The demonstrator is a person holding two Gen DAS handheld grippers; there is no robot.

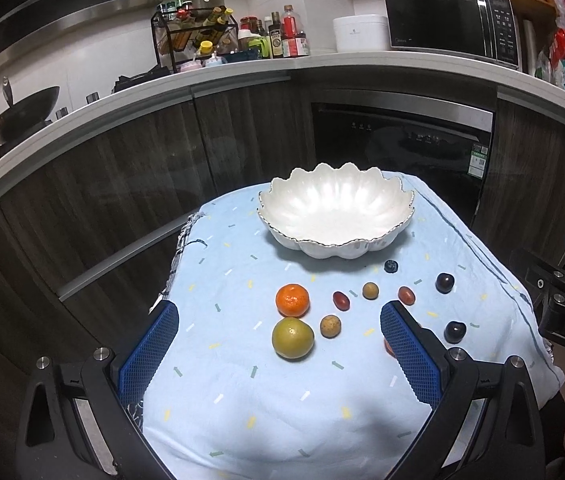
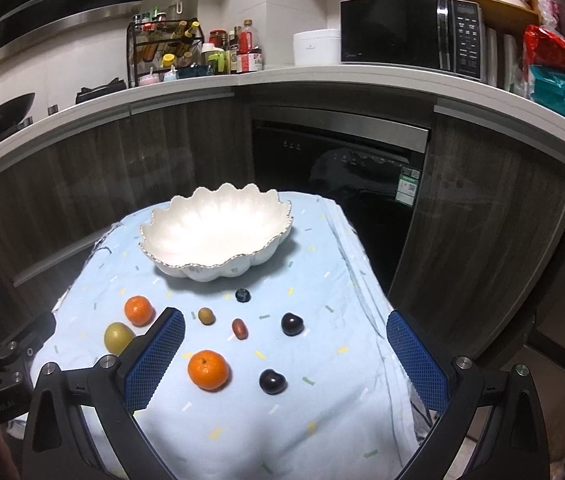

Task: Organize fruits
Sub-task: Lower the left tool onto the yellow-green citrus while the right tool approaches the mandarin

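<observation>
Start of sorting: white scalloped ceramic bowl (image 1: 336,216) empty on blue cloth-covered counter (image 1: 242,400); fruits loose before it. Left gripper (image 1: 278,344), right gripper (image 2: 286,354) spread wide, hovering. Next: likely pinching near orange mandarin (image 2: 208,370).

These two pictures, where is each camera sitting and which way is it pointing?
Left wrist: on the left gripper, looking forward over the blue cloth at the bowl; its blue fingers show, jaws wide open.
Right wrist: on the right gripper, same direction from further right; its fingers show, also open.
Shared: bowl, fruit, microwave.
</observation>
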